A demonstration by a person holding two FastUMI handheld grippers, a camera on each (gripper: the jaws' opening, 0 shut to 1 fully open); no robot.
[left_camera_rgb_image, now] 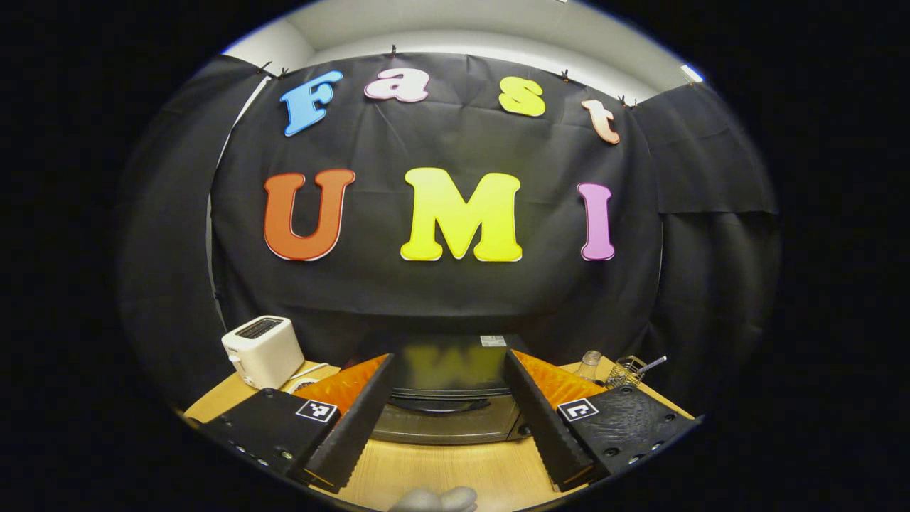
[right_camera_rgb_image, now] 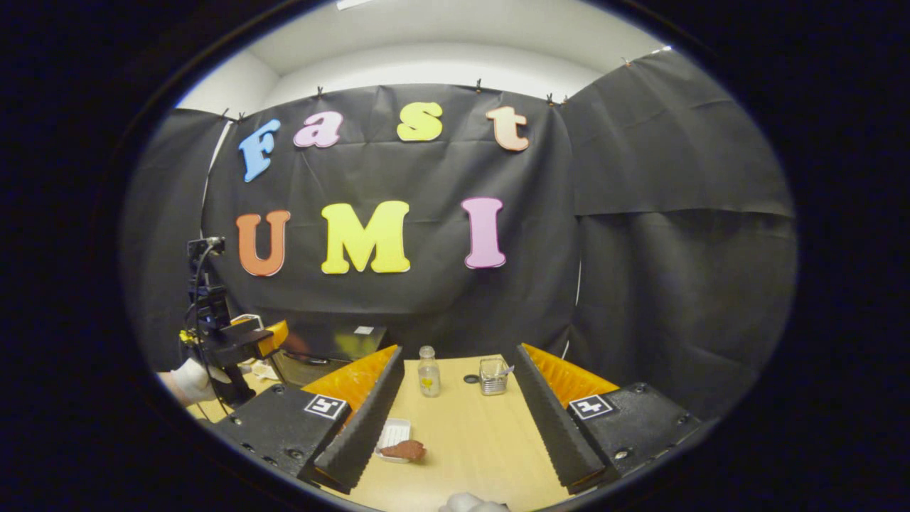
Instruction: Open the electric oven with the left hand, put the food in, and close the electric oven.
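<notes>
The black electric oven [left_camera_rgb_image: 448, 398] stands straight ahead in the left gripper view, door closed, its dark handle across the front. My left gripper [left_camera_rgb_image: 448, 359] is open in front of it, one finger on each side, not touching. In the right gripper view, the food, a brown piece [right_camera_rgb_image: 404, 449], lies on a small white tray [right_camera_rgb_image: 393, 429] on the wooden table. My right gripper [right_camera_rgb_image: 455, 354] is open above the table, and the food sits by its left finger [right_camera_rgb_image: 359, 427]. Far left there, the left gripper [right_camera_rgb_image: 245, 340], held by a white-gloved hand [right_camera_rgb_image: 186, 380], faces the oven [right_camera_rgb_image: 341, 345].
A white toaster [left_camera_rgb_image: 261, 350] stands left of the oven. A small clear bottle [right_camera_rgb_image: 428, 371] and a glass with a utensil [right_camera_rgb_image: 492, 375] stand at the table's back, right of the oven. Black cloth walls close the booth behind and to the right.
</notes>
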